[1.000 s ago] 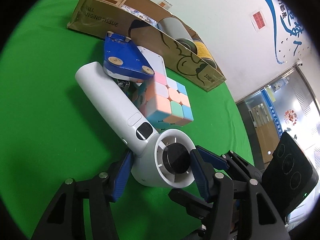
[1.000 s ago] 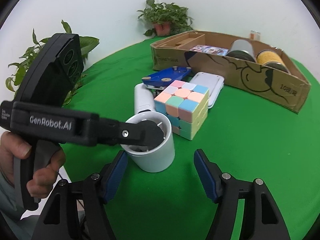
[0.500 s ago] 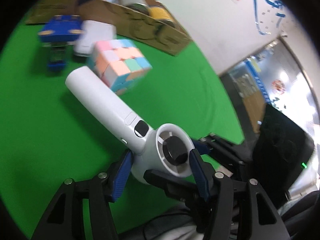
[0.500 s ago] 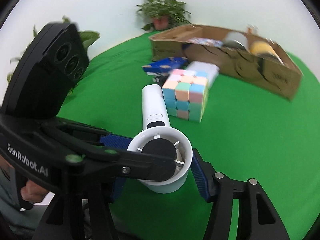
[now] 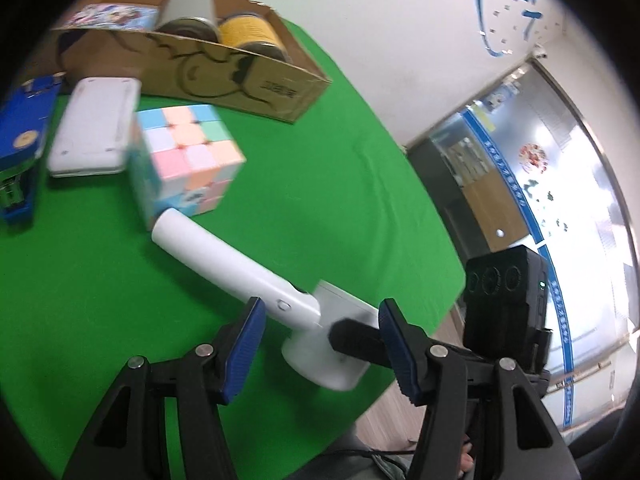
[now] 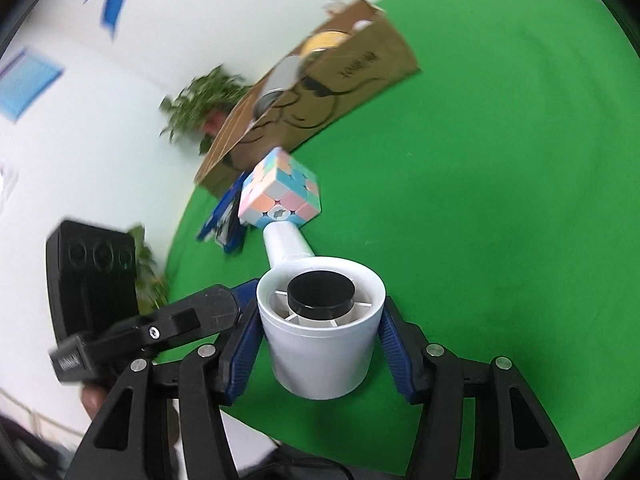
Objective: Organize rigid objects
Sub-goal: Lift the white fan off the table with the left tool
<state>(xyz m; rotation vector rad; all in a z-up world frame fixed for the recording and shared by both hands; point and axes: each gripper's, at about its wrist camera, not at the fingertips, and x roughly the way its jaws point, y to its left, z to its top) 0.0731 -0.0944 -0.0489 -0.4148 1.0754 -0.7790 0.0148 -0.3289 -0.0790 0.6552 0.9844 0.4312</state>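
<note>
My right gripper (image 6: 318, 346), having just closed, clamps the smooth white fan (image 6: 320, 336); my left gripper (image 5: 322, 346) clasps its neck.

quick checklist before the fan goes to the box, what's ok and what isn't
1. Right tool pads on both sides of the fan head: ok; its jaws have just been closing onto it.
2. Left tool also on the fan: cannot tell; its pads flank the neck, contact is unclear.
3. Handle free of the cube: not ok, its tip sits right against the cube.
4. Room in the cardboard box: cannot tell; two cans and a flat packet show, the rest is hidden.
5. Path past the white case and blue stapler: ok, both lie left of the handle.
</note>
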